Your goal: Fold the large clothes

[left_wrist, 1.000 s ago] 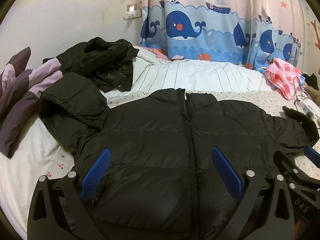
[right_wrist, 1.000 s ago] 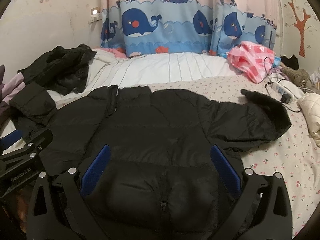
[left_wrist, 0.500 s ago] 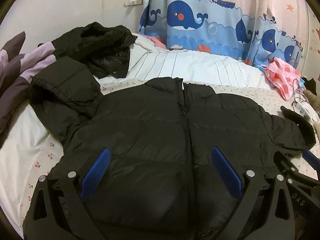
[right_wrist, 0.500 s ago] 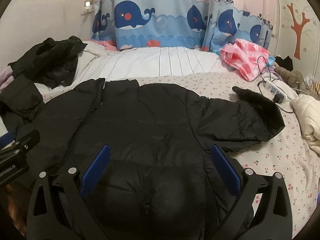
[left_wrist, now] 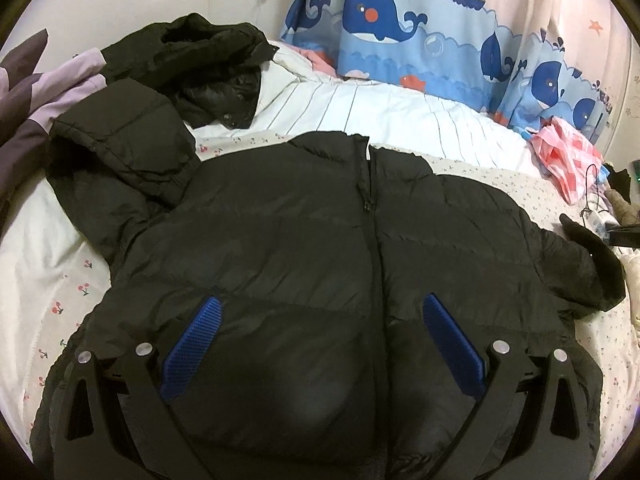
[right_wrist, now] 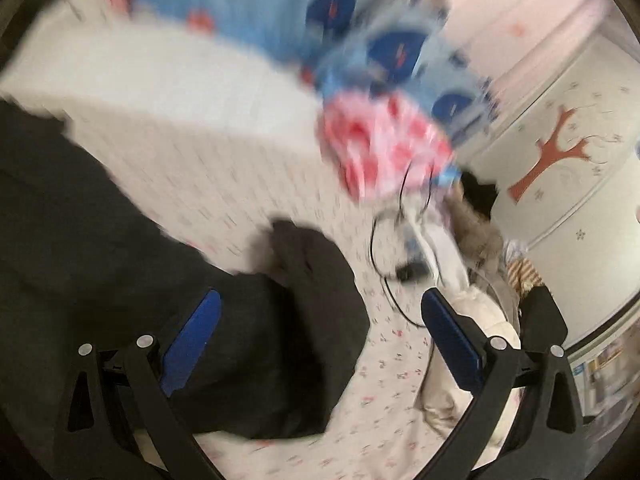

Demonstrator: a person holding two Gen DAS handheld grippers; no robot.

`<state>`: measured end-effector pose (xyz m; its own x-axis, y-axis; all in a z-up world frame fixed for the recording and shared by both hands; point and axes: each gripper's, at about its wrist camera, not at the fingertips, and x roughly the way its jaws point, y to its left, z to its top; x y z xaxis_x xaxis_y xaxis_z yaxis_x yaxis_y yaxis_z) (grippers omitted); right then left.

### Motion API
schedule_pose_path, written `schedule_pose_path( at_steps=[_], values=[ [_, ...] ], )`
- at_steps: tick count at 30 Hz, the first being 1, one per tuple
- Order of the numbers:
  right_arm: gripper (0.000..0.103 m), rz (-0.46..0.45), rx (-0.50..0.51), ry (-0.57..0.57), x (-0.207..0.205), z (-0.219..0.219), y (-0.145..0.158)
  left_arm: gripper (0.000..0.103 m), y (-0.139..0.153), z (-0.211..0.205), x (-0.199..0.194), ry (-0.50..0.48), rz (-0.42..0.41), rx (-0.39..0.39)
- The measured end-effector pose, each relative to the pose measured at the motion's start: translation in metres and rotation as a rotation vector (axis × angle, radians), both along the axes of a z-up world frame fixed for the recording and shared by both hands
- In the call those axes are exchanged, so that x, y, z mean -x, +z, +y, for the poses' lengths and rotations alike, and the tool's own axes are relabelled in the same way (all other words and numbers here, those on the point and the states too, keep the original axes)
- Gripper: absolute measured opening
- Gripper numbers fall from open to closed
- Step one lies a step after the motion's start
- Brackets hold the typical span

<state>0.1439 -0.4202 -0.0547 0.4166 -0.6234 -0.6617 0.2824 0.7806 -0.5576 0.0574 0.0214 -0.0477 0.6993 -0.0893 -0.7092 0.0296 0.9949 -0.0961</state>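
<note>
A black puffer jacket (left_wrist: 320,264) lies front up and zipped on the bed, its sleeves spread to both sides. My left gripper (left_wrist: 320,316) hovers open over the jacket's lower front, blue pads either side of the zip, holding nothing. The right wrist view is motion-blurred. There my right gripper (right_wrist: 320,312) is open over the jacket's right sleeve (right_wrist: 304,288) and cuff, with nothing between its fingers.
A second black coat (left_wrist: 200,68) lies bunched at the back left beside a purple quilt (left_wrist: 36,92). A pink-red bag (right_wrist: 380,148), cables and a power strip (right_wrist: 412,248), and a cream garment (right_wrist: 472,320) sit to the right. Whale curtains (left_wrist: 400,28) hang behind the floral bedsheet (left_wrist: 52,280).
My right gripper has swung fast to the right, from over the jacket's body to over its right sleeve. My left gripper has moved slightly forward over the jacket. Both stay open.
</note>
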Motion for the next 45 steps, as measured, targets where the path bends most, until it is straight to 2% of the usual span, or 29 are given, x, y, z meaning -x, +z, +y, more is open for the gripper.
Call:
schedule_pose_path(
  at_steps=[2, 4, 5, 6, 8, 10, 12, 15, 18, 19, 27, 28, 29, 31, 32, 34, 36, 40, 41, 43, 45],
  values=[
    [0.097, 0.101, -0.104, -0.053, -0.025, -0.043, -0.035, 0.097, -0.003, 0.000, -0.002, -0.001, 0.009, -0.002],
    [0.096, 0.098, -0.104, -0.127, -0.029, -0.076, -0.055, 0.097, -0.007, -0.001, -0.005, 0.003, 0.018, -0.014],
    [0.096, 0.043, -0.117, -0.175, -0.023, -0.094, -0.052, 0.097, -0.009, -0.001, -0.006, 0.006, 0.026, -0.015],
    [0.096, -0.050, -0.168, -0.240, -0.011, -0.114, -0.044, 0.097, -0.011, -0.001, -0.006, 0.007, 0.031, -0.013],
    [0.096, -0.329, -0.418, -0.430, 0.044, -0.174, -0.027, 0.097, -0.012, -0.003, -0.006, 0.009, 0.032, -0.019],
    [0.096, -0.510, -0.630, -0.561, 0.103, -0.218, -0.031, 0.097, -0.013, -0.005, -0.005, 0.004, 0.025, -0.033],
    [0.096, -0.577, -0.777, -0.627, 0.140, -0.244, -0.041, 0.097, -0.014, -0.007, -0.004, -0.003, 0.023, -0.046],
    [0.096, -0.590, -0.994, -0.560, 0.171, -0.255, -0.073, 0.097, -0.015, -0.011, -0.002, -0.012, 0.020, -0.061],
    [0.096, -0.598, -1.151, -0.489, 0.177, -0.253, -0.098, 0.097, -0.015, -0.012, -0.003, -0.010, 0.019, -0.070],
    [0.096, -0.607, -1.172, -0.485, 0.177, -0.252, -0.101, 0.097, -0.016, -0.012, -0.003, -0.011, 0.020, -0.070],
    [0.096, -0.669, -1.196, -0.488, 0.154, -0.274, -0.122, 0.097, -0.020, -0.010, -0.009, -0.015, 0.038, -0.060],
    [0.095, -0.676, -1.192, -0.473, 0.149, -0.276, -0.122, 0.097, -0.020, -0.010, -0.009, -0.017, 0.037, -0.060],
    [0.089, -0.683, -1.185, -0.455, 0.144, -0.281, -0.123, 0.097, -0.020, -0.010, -0.009, -0.018, 0.034, -0.061],
    [0.021, -0.675, -1.186, -0.400, 0.129, -0.284, -0.115, 0.097, -0.019, -0.009, -0.008, -0.015, 0.022, -0.060],
    [0.013, -0.674, -1.181, -0.370, 0.120, -0.283, -0.105, 0.097, -0.017, -0.009, -0.007, -0.010, 0.009, -0.057],
    [0.006, -0.698, -1.112, -0.282, 0.107, -0.278, -0.069, 0.097, -0.013, -0.009, -0.006, 0.007, -0.015, -0.064],
    [0.005, -0.738, -1.026, -0.168, 0.094, -0.273, -0.017, 0.097, -0.008, -0.009, -0.004, 0.018, -0.038, -0.061],
    [0.004, -0.855, -0.959, -0.069, 0.082, -0.285, 0.057, 0.097, 0.001, -0.008, 0.000, 0.050, -0.088, -0.011],
    [0.004, -0.866, -0.925, -0.069, 0.077, -0.290, 0.069, 0.097, 0.004, -0.009, 0.000, 0.061, -0.101, 0.017],
    [0.004, -0.878, -0.891, -0.104, 0.070, -0.305, 0.070, 0.097, 0.005, -0.008, 0.002, 0.076, -0.115, 0.078],
    [0.004, -0.838, -0.899, -0.200, 0.060, -0.330, 0.045, 0.097, 0.000, -0.011, 0.000, 0.071, -0.106, 0.130]
  ],
)
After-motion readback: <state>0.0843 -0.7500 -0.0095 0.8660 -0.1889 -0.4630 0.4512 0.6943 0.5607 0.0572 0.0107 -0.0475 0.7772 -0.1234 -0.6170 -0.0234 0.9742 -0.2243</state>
